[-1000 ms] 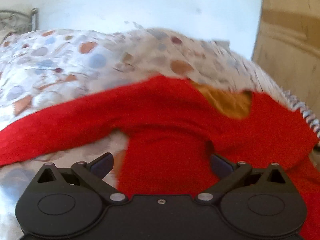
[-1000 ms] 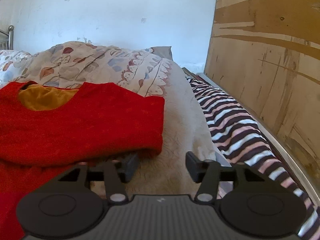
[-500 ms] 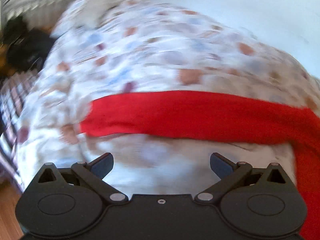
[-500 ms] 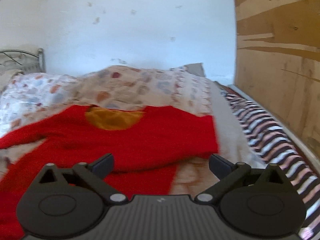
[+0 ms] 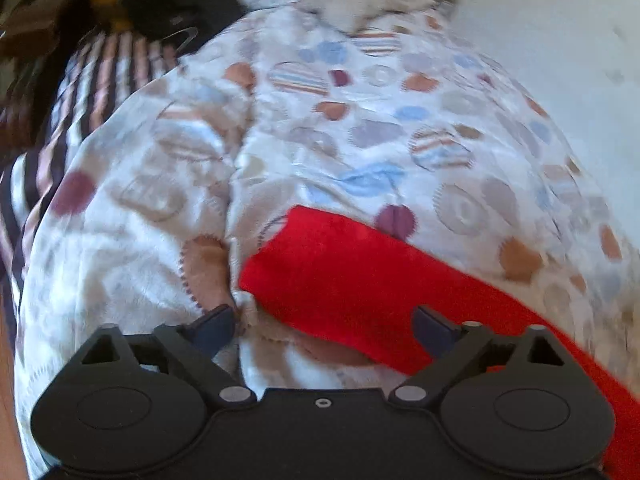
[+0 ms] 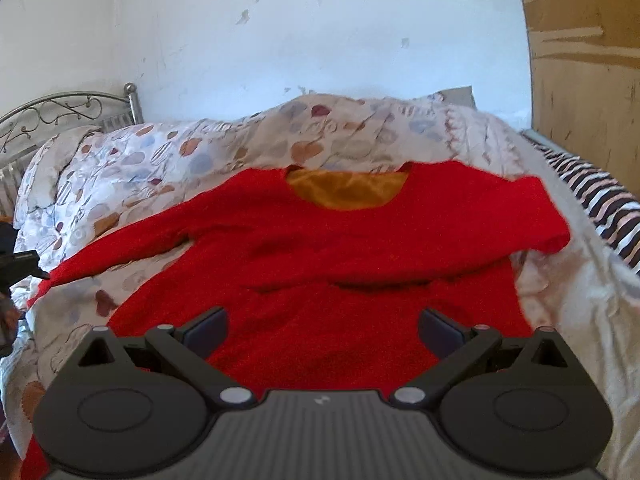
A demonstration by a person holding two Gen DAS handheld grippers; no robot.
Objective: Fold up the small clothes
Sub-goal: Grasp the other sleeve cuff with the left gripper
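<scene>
Black jaws of the left gripper have just closed a little but still stand wide, pinching nothing, just over the end of a long red sleeve. The right gripper gapes wide and empty above the red knitted sweater, spread flat on a spotted quilt on the bed.

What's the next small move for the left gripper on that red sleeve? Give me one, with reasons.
Probably ease the left gripper forward and close on the sleeve's end. Its jaws, which have just been closing slightly, are open with nothing pinched. The left sleeve lies stretched out across the duvet, while the red sweater already has its right sleeve folded over the chest.
</scene>
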